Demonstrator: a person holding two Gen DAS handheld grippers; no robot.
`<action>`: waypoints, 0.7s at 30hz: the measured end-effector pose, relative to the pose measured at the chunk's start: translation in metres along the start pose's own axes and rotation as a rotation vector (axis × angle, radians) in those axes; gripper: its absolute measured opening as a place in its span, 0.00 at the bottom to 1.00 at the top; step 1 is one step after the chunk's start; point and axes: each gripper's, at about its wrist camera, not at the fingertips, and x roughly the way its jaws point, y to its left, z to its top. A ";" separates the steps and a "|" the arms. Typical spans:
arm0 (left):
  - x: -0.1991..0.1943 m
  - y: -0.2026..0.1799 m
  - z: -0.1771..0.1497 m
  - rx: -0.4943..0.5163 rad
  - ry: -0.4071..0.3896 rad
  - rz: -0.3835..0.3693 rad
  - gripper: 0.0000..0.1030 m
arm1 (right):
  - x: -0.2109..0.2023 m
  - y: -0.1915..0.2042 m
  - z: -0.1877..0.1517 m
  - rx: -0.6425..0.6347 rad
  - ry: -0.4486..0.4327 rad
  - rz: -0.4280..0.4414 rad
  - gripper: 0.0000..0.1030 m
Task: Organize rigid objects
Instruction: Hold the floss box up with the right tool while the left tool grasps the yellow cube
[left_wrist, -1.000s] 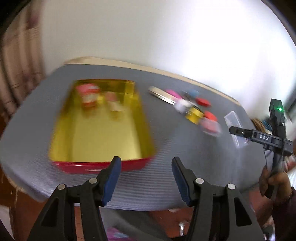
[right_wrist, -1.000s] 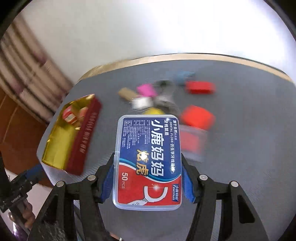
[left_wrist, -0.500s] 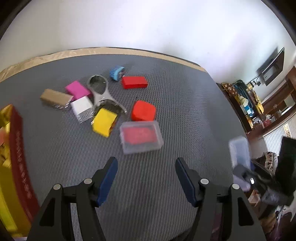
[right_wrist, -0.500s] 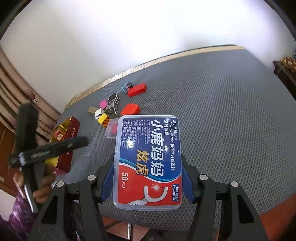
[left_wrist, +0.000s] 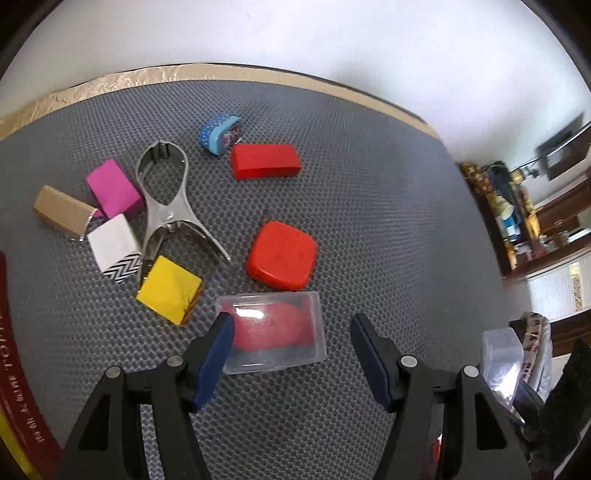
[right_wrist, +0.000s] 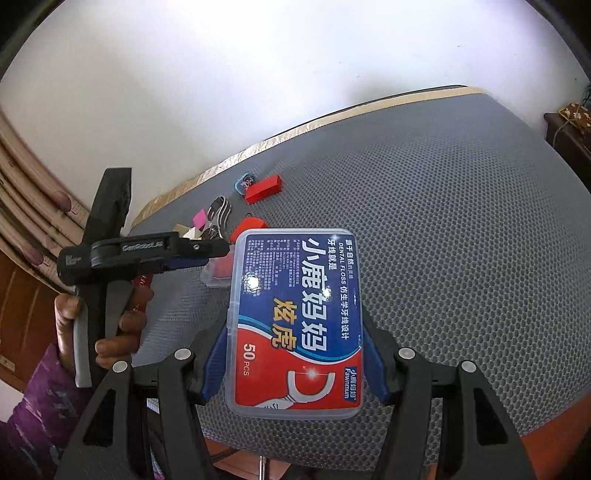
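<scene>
Foam with a grey honeycomb texture covers the table (left_wrist: 369, 229), and its far edge shows a crinkled tan strip. On it lie hard small things: a flat red block (left_wrist: 264, 161), a red rounded-square case (left_wrist: 281, 255), a yellow foil-wrapped cube (left_wrist: 169, 289), a white box with a zigzag end (left_wrist: 115, 248), a pink block (left_wrist: 114, 188), a tan cardboard box (left_wrist: 62, 213), a blue dotted tin (left_wrist: 219, 133) and a shiny steel clamp (left_wrist: 168, 206) with two spread legs. The clear plastic box (left_wrist: 271, 330), with something red inside, lies nearest to the left gripper (left_wrist: 291, 350). The fingers of this gripper stand well apart with blue pads; the left pad is at the box's left end, but I cannot tell if it touches, and the right pad is apart from the box. Nothing is squeezed. At the left edge there is part of a red tin with yellow inside (left_wrist: 14, 398).

The right gripper (right_wrist: 293, 363) clamps a dental floss box (right_wrist: 295, 317), a clear plastic case with a glossy blue and red label, by its two long sides, above the table's near edge. In the right wrist view a hand (right_wrist: 99, 325) with a purple sleeve holds the left gripper over the group of things.
</scene>
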 end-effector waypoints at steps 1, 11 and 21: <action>-0.003 -0.001 0.000 -0.004 -0.006 -0.018 0.65 | 0.000 0.001 0.000 -0.001 -0.002 -0.001 0.57; -0.017 0.021 -0.010 -0.221 0.030 -0.077 0.65 | 0.003 0.003 0.001 -0.001 -0.005 0.016 0.57; -0.055 0.095 -0.024 -0.476 -0.090 -0.039 0.65 | -0.002 0.004 -0.002 -0.017 -0.011 0.034 0.57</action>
